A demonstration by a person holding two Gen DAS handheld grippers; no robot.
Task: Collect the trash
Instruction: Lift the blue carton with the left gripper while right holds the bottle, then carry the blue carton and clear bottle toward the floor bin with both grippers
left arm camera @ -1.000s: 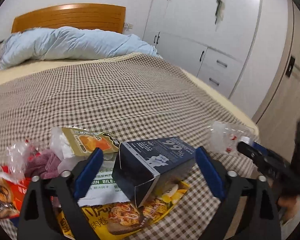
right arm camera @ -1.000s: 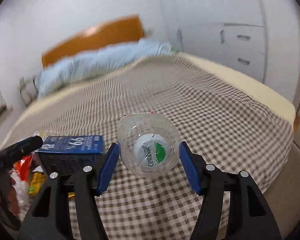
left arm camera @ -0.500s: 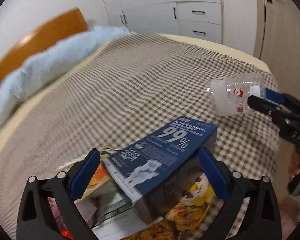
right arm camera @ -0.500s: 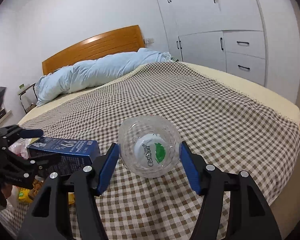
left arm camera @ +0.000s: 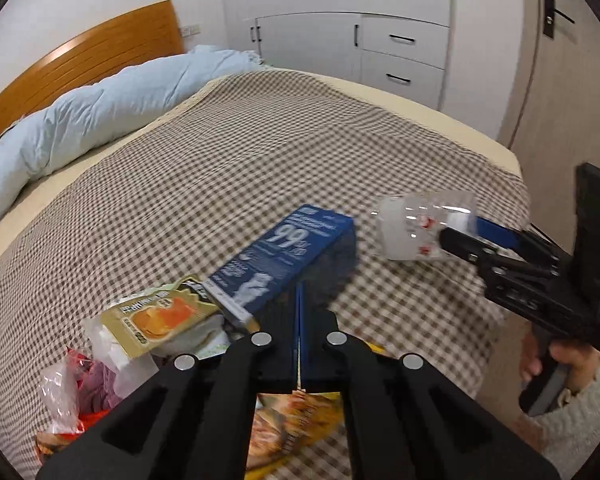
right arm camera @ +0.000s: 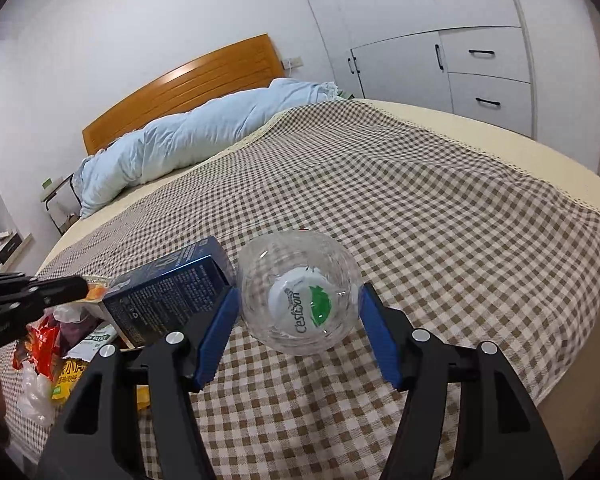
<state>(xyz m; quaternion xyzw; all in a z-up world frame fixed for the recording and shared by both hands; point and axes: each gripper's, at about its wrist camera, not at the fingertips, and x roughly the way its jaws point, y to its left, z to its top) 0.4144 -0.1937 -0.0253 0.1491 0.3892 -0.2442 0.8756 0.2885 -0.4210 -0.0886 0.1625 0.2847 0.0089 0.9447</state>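
L claw snapped shut empty; blue box near bed edge.

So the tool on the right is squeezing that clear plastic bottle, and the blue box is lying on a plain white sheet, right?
Not quite: the sheet is not plain white. In the right wrist view the blue box lies on a brown-and-white checked cover. The right tool does grip the clear plastic bottle.

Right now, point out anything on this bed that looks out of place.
Litter is heaped at the near corner of the checked bedspread: a blue carton lying tilted on snack wrappers. The right gripper holds a clear plastic bottle.
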